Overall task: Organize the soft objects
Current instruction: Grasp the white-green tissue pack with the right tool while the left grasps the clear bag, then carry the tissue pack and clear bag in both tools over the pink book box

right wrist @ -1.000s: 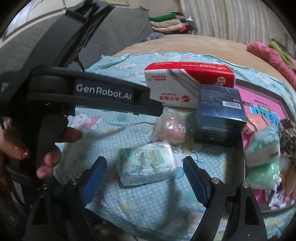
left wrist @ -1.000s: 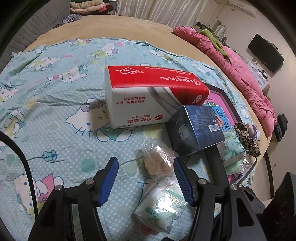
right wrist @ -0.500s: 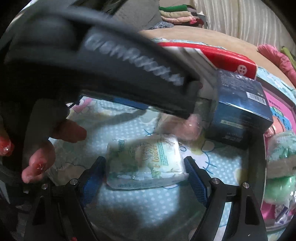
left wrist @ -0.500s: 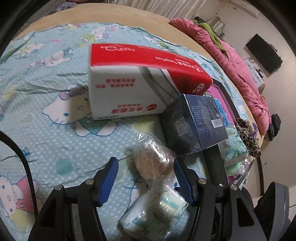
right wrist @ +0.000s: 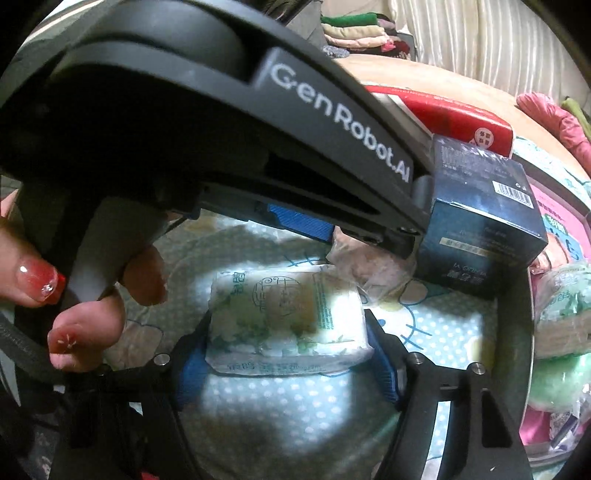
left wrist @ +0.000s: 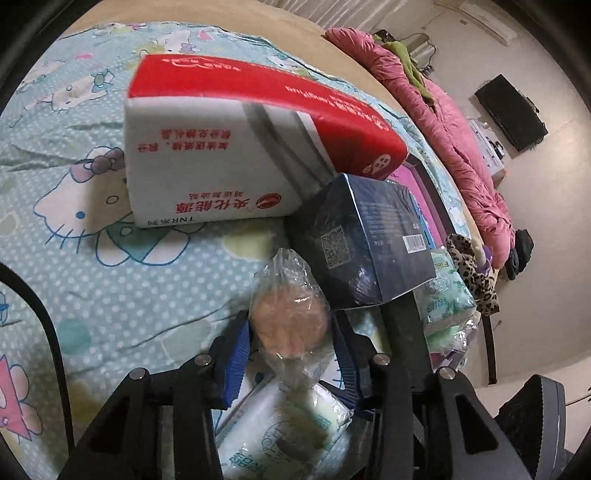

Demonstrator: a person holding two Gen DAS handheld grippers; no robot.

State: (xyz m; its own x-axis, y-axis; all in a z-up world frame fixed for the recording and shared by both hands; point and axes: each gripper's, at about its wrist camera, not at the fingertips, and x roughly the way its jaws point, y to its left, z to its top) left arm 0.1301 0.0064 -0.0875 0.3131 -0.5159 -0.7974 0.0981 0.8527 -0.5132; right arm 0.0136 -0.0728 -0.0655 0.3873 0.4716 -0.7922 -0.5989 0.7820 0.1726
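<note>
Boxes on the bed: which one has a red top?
The big white box at the back has the red top. The smaller box leaning against its front is dark blue all over, with a barcode.

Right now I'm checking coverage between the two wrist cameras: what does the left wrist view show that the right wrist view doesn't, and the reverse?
Only the left wrist view: the left tool with jaws just closing around the bagged pink puff, plus a wall screen.

Only the right wrist view: the right tool closing on the green tissue pack, a hand and folded clothes.

Both: the red-and-white box and dark blue box.
</note>
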